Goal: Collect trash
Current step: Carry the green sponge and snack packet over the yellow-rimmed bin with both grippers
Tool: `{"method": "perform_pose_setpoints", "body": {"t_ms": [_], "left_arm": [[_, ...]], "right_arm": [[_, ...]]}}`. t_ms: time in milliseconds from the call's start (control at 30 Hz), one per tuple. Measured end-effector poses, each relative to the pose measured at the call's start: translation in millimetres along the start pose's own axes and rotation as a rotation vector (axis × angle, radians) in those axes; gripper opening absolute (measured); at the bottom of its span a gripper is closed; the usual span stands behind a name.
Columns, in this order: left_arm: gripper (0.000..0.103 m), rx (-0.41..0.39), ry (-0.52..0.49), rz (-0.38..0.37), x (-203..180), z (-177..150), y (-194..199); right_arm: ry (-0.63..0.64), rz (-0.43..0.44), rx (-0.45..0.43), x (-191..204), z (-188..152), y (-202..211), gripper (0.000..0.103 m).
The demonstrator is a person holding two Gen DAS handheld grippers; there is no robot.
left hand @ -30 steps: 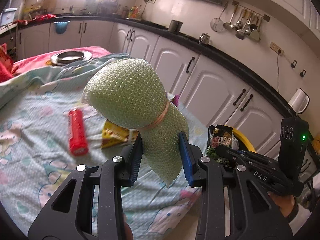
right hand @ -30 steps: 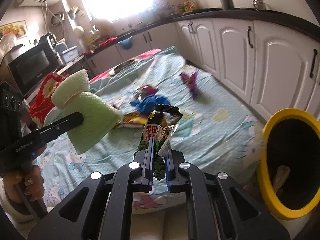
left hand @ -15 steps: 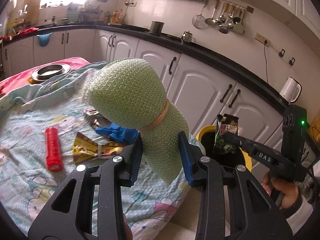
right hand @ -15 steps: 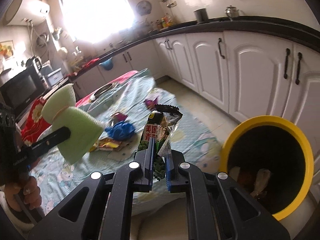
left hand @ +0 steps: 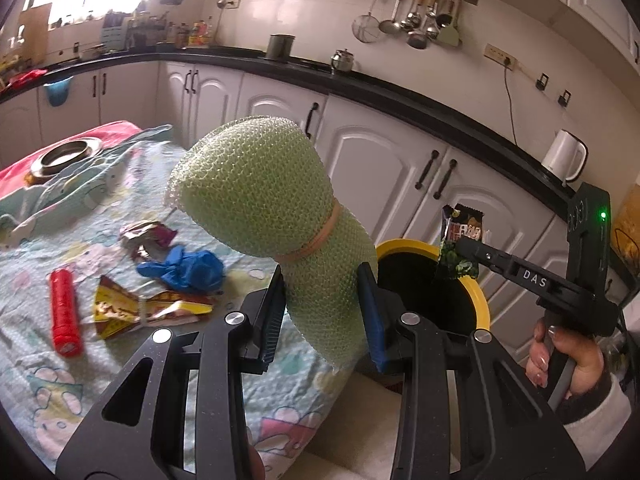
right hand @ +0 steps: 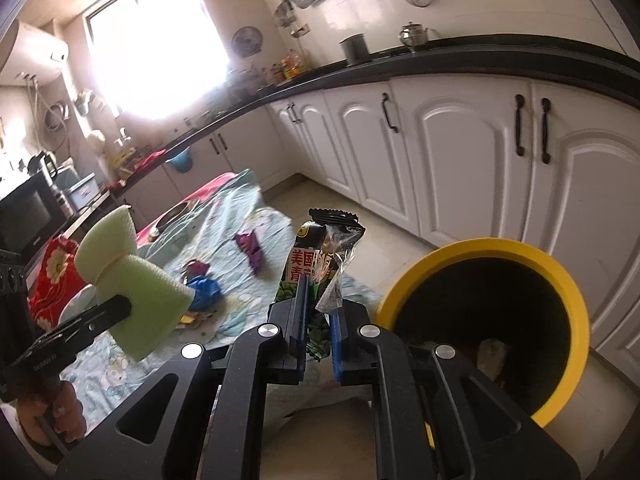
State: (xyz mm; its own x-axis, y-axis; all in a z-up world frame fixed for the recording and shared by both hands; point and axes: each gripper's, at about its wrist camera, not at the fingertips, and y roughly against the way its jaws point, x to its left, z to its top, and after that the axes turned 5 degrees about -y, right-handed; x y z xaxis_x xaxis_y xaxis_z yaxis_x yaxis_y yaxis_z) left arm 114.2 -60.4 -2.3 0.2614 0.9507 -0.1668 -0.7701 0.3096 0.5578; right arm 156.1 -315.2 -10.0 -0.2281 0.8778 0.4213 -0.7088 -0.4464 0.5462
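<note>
Clearly the green foam netting roll (left hand: 276,216), bound at its waist by a rubber band, is light, springy and crushable; it looks best held low on its narrower end, where the left tool (left hand: 322,312) pinches it between its pads, its top flaring up and away. It hangs over the edge of the cloth-covered worktop (left hand: 48,368), beside the yellow bin (left hand: 478,300). The snack wrapper (right hand: 320,280), thin, crinkly and slippery by the look of it, stands upright, nipped near its lower half by the right tool (right hand: 318,332), just left of the bin's mouth. Still on the cloth lie a red tube (left hand: 64,316), a blue glove (left hand: 188,268) and a yellow wrapper (left hand: 132,310).
</note>
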Motion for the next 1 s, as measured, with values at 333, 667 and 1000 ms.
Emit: {"method": "perform_pose_setpoints", "body": {"t_ms": [333, 667, 1000], "left_arm": [[0.028, 0.029, -0.061, -0.057, -34.1, 0.3, -24.4], [0.028, 0.05, -0.1, -0.113, -64.0, 4.5, -50.6], [0.028, 0.095, -0.131, -0.153, -89.4, 1.1, -78.8]], "right_arm": [[-0.051, -0.057, -0.027, -27.8, -1.5, 11.9, 0.009], [-0.118, -0.114, -0.054, -61.6, -2.7, 23.4, 0.009], [-0.177, -0.169, -0.072, -92.8, -7.1, 32.3, 0.009]]}}
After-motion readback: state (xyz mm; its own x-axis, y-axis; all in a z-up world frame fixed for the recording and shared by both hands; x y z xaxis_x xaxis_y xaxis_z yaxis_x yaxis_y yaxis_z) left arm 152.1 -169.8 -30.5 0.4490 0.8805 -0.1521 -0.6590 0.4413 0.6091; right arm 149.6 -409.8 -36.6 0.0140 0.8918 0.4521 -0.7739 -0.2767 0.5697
